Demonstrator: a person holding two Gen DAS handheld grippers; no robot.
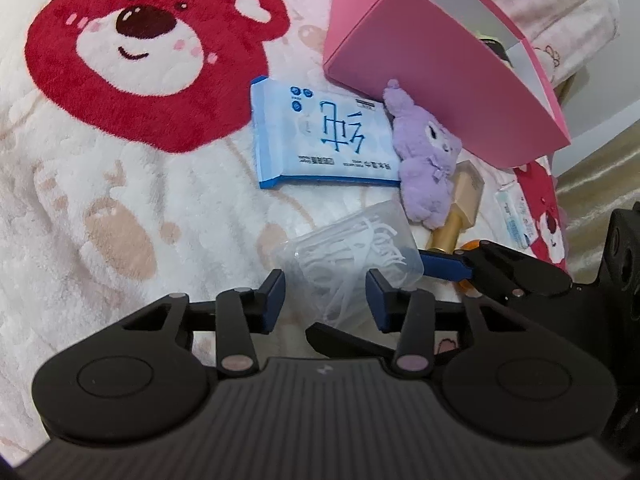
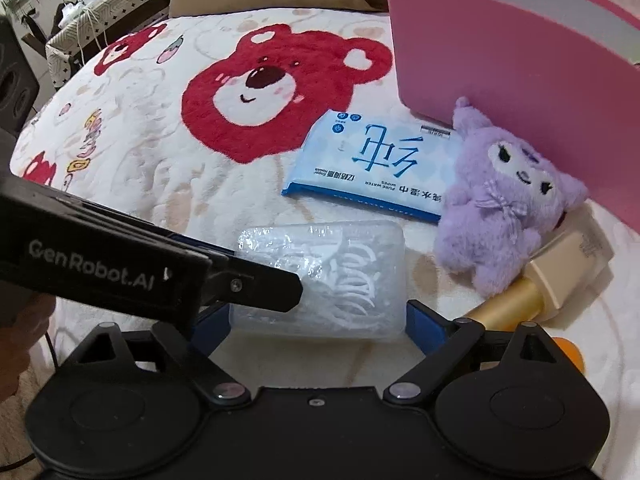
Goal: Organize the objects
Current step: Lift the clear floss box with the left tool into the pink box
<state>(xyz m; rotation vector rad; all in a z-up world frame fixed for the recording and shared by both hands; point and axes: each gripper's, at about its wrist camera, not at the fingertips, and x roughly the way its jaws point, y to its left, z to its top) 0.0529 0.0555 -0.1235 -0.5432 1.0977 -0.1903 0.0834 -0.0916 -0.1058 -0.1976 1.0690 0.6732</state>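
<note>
A clear plastic box of white floss picks [image 1: 356,256] [image 2: 324,280] lies on the bear-print blanket. My left gripper [image 1: 326,300] straddles its near end, its blue pads on either side of the box; whether they touch it I cannot tell. My right gripper [image 2: 316,326] is open, its fingers on either side of the same box. The left gripper [image 2: 256,288] reaches in from the left in the right wrist view. A blue wet-wipes pack [image 1: 320,136] [image 2: 372,168], a purple plush toy [image 1: 424,160] [image 2: 500,204] and a gold bottle [image 1: 452,216] [image 2: 536,284] lie beside a pink box [image 1: 432,80] [image 2: 512,76].
An orange object [image 2: 570,350] sits at the right, partly hidden by the right gripper. A small wipes packet [image 1: 516,216] lies near the blanket's right edge. A sofa and table stand beyond the bed at far left in the right wrist view.
</note>
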